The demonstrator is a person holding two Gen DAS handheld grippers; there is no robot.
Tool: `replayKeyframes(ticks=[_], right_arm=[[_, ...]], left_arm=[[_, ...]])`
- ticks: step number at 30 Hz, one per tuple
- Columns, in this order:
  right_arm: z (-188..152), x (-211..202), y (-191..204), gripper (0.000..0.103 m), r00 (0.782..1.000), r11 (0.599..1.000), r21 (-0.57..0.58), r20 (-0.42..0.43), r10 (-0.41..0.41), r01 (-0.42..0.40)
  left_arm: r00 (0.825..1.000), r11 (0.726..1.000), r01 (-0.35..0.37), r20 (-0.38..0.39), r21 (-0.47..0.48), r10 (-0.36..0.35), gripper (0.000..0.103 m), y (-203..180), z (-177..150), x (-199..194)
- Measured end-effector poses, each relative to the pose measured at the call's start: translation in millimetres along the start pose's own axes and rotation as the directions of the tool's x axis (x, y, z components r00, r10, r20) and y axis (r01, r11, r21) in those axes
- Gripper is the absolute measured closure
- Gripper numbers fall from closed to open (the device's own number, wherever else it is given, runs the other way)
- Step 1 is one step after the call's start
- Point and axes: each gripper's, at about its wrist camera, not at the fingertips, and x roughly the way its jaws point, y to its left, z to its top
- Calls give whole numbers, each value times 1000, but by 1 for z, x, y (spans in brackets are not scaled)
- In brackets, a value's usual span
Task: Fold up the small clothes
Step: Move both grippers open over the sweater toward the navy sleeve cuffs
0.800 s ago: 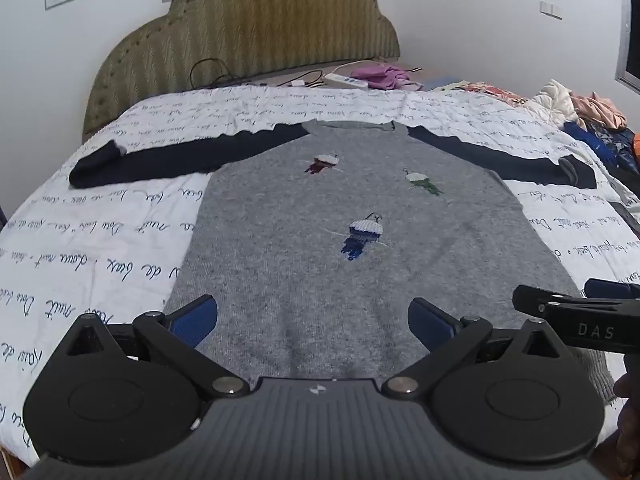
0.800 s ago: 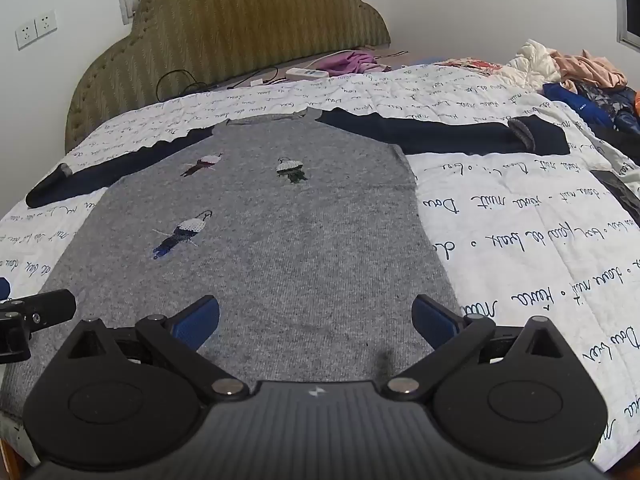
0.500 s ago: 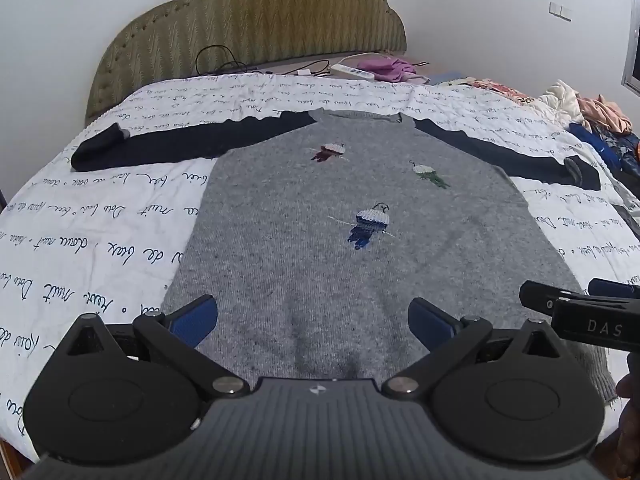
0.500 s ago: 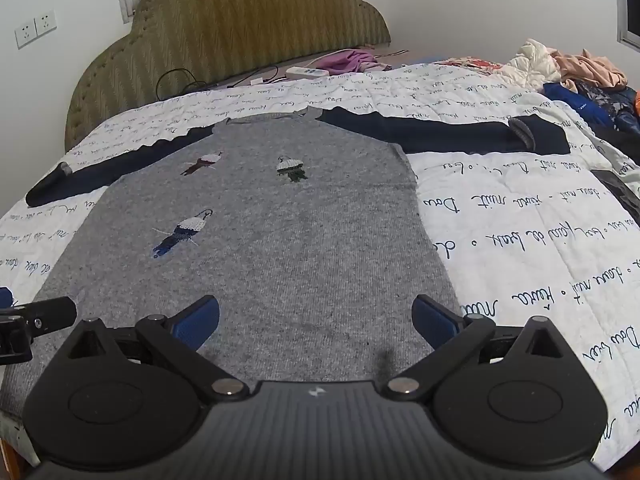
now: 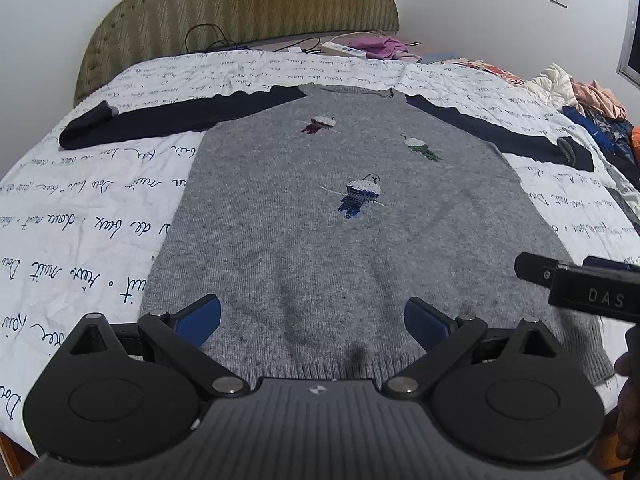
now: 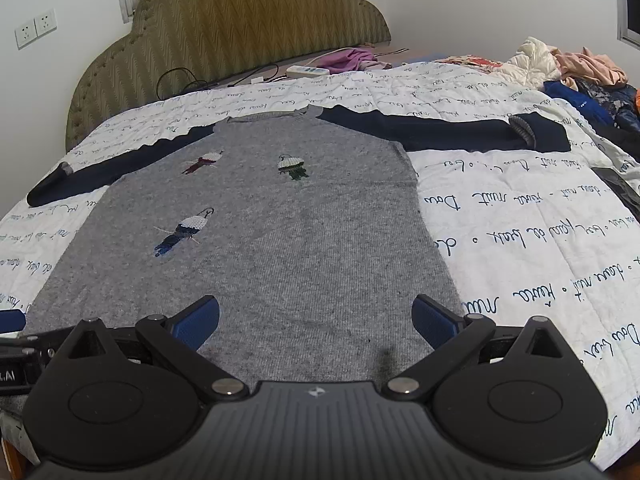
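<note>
Bed with white script-printed quilt point(image 5: 80, 216), padded headboard point(image 5: 240, 12) at frame top. Grey sweater point(image 5: 340, 248) lies flat, centre frame, navy sleeves spread (three embroidered birds face up). Left tool point(image 5: 312, 320) and right tool point(image 6: 316, 320) hover over its hem, jaws wide apart, empty. Clothes pile point(image 6: 576, 68) upper right.

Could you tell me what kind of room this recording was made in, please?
Most likely a bedroom: a padded headboard stands against the wall, a white quilt printed with handwriting covers the bed, and loose clothes are heaped at its far right edge.
</note>
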Motion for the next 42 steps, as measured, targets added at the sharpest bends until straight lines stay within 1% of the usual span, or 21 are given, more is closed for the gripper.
replayKeyframes(ticks=[2,4,5,8,9,12,17,29,42], right_arm=[[-2,-2,-1,0,1000,1000,1,-1,0,0],[-1,-2,-2,0,1000,1000,4,1,1,-1],[0,-2,-2,0,1000,1000,6,0,1,-1],[1,1,-5,0,1000,1000,12,-5,7,-7],[1,2,-5,0,1000,1000,14,-7,9,-9],[0,2,-3,0,1000,1000,8,-5,15,-15],[2,2,-3,0,1000,1000,5,1,23,-23],[10,15,-5,0,1000,1000,-8,-7,25,-26],[35,38,-4,0,999,999,-31,-4,32,-32]], left_arm=[[1000,1000,8,29,16,-9,3,-3,-5,-4],[998,1000,-15,53,15,14,3,-6,-11,-10],[998,1000,-6,55,19,5,3,-7,-14,-11],[1000,999,27,-3,22,-27,3,-6,-13,-9],[1000,999,30,-7,19,-30,3,-5,-11,-7],[1000,999,-15,13,32,15,3,-5,-6,-5],[998,998,-58,41,34,57,1,-2,4,-2],[996,996,-89,21,18,89,0,4,16,17],[994,994,-109,-5,17,109,0,8,29,42]])
